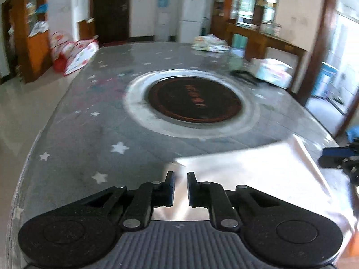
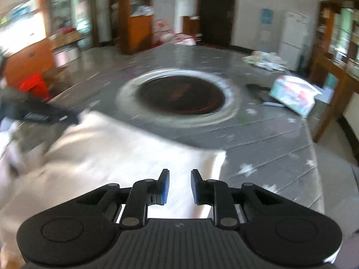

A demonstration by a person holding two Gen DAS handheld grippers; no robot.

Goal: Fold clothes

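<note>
My left gripper (image 1: 180,189) hangs over the near edge of the gray star-patterned table (image 1: 85,121), its fingers released with a narrow gap between the blue pads and nothing in them. The white garment (image 1: 253,174) lies flat on the table at about 3 o'clock from those fingertips, its near left corner just under and beside them. Farther out at 3 o'clock I can see part of my right gripper (image 1: 338,160) at the cloth's far edge.

From the right wrist, my right gripper (image 2: 179,187) is also slack, pads apart and empty, poised above the white garment (image 2: 107,157), which spreads from 6 o'clock toward 9 o'clock. The view is motion-blurred, so I cannot tell whether the pads touch the fabric. At 10 o'clock the left gripper (image 2: 38,114) shows as a dark smear at the cloth's corner.

The round dark inset (image 1: 194,99) sits mid-table at 12 o'clock. A tissue pack (image 2: 294,96) lies at 2 o'clock, and a heap of patterned cloth (image 2: 264,60) beyond it.
</note>
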